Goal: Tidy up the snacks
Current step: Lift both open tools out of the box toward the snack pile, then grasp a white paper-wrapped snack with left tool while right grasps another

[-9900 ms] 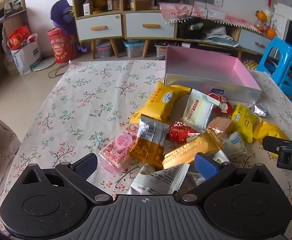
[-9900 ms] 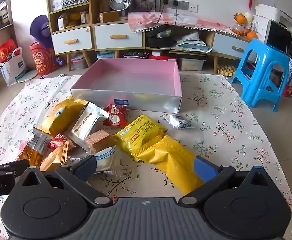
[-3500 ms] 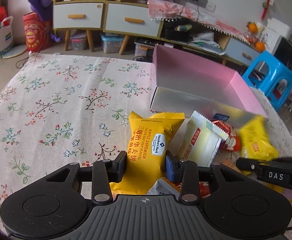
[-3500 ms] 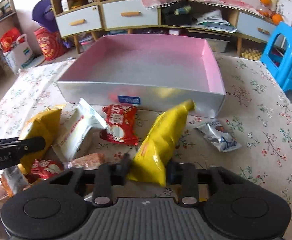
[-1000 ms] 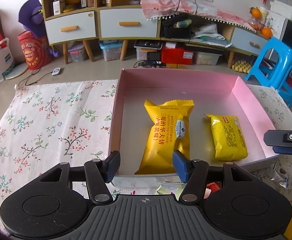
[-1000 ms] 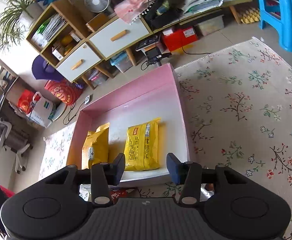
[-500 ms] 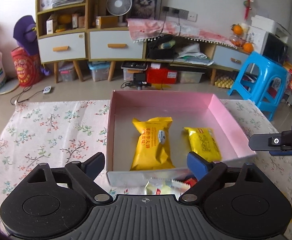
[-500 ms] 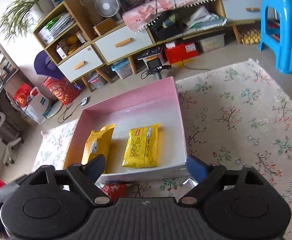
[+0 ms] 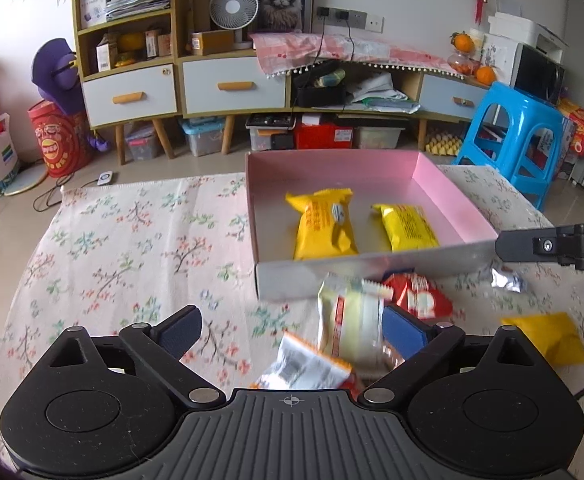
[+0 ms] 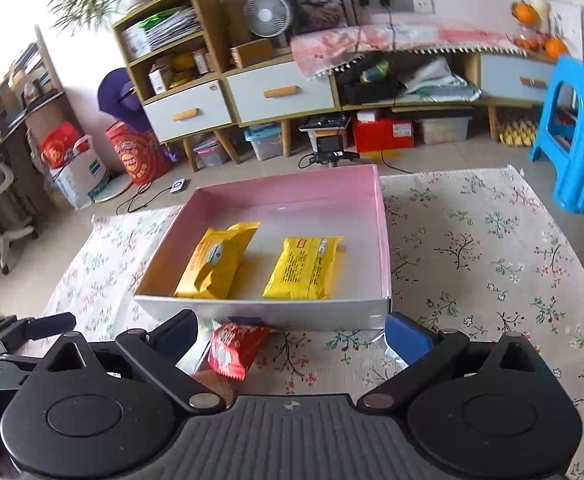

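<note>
The pink box, mid-frame, is already loaded with two yellow packs – the rest is left scattered below it. Both the left gripper and right gripper are opening, nothing clamped. Probably grabbed next – the red packet.

pink box open-topped, silver outside, on floral cloth. inside, 2 yellow packs lie flat side by side, apart: orange-yellow pack left, bright yellow pack right. outside near front wall: red packet, white packet, orange-white packet, silver wrapper, yellow pouch.
</note>
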